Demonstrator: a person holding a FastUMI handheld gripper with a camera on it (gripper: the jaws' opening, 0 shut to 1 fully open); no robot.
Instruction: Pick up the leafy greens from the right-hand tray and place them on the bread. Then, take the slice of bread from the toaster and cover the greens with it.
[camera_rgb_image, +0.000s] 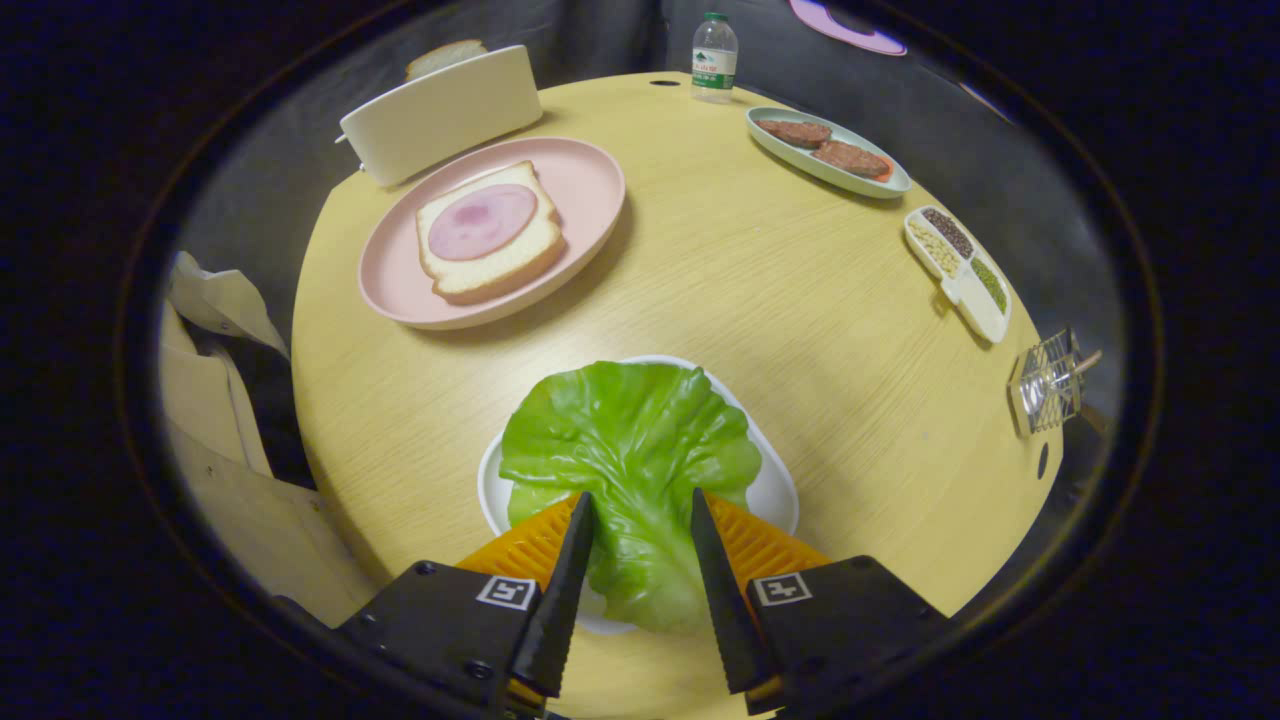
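Even overhead light, soft shadow beside the plate (590, 190), sharp centre, table (800, 300) bowed by fisheye toward dark edges.

No legible text. The water bottle (714, 57) beyond the fingers carries a green-and-white label; its print is too small to read. Each finger mount of the gripper (640, 512) bears a square black-and-white fiducial marker, without characters.

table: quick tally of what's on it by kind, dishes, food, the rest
Dishes: 4 (pink plate, white tray, green tray, divided dish)
Food: 5 (bread slice, ham, lettuce, 2 patties)
Other: 3 (toaster, bottle, wire rack)
Total: 12
Gripper open, straddling the lettuce.
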